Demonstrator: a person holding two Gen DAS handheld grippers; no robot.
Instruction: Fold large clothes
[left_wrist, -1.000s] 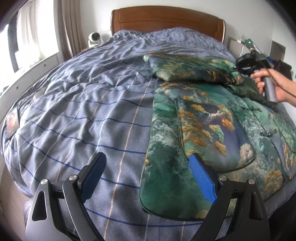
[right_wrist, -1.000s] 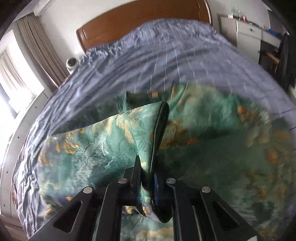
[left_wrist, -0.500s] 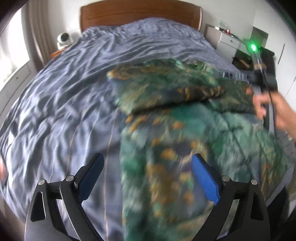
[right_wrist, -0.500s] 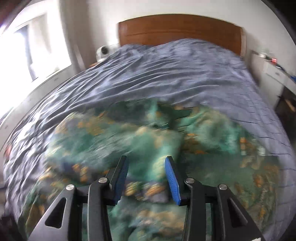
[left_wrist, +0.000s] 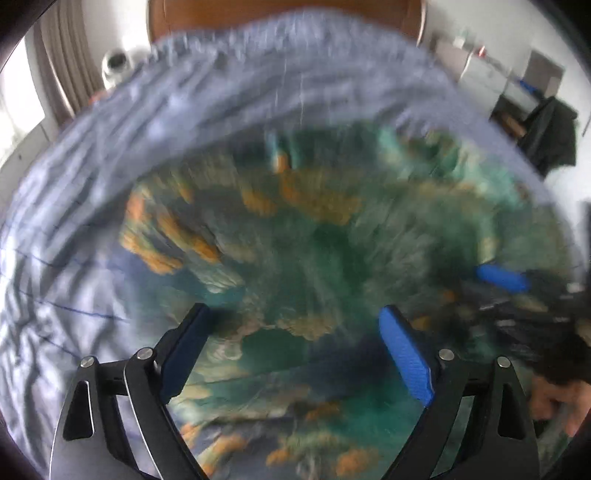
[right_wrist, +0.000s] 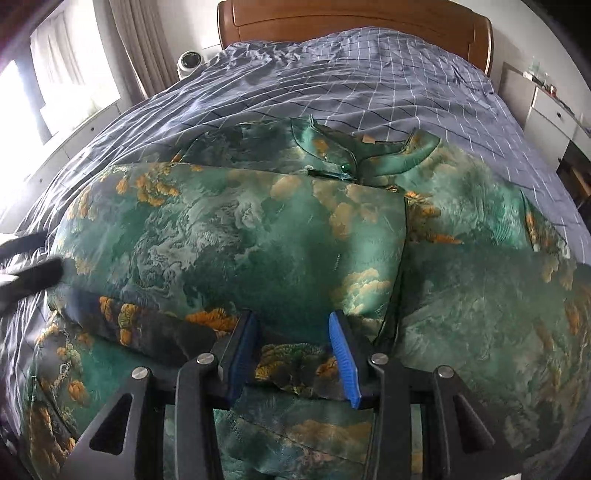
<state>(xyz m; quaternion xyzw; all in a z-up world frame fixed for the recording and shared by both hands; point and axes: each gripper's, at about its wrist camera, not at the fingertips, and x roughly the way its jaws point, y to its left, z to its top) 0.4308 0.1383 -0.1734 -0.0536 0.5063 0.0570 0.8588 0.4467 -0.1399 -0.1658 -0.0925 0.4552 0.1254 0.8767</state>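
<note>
A green padded jacket (right_wrist: 229, 236) with gold and cloud patterns lies spread on the blue checked quilt (right_wrist: 369, 81). One sleeve is folded across its chest, below the collar (right_wrist: 347, 155). My right gripper (right_wrist: 292, 315) hovers at the near edge of that folded sleeve, jaws apart, with no cloth pinched between the pads. In the blurred left wrist view, my left gripper (left_wrist: 293, 310) stands wide open above the jacket (left_wrist: 314, 240), holding nothing. The right gripper (left_wrist: 502, 277) and a hand (left_wrist: 554, 398) show at that view's right edge. A dark blur at the right wrist view's left edge is the left gripper (right_wrist: 33, 277).
A wooden headboard (right_wrist: 351, 18) closes the far end of the bed. A white round device (right_wrist: 189, 61) sits by the curtain at the back left. White drawers (right_wrist: 546, 107) stand right of the bed, and dark clothes (left_wrist: 550, 136) hang beyond them.
My right gripper has let go of the sleeve edge, and the sleeve now lies flat across the jacket. My left gripper has swept right, from over the quilt to above the jacket, staying open.
</note>
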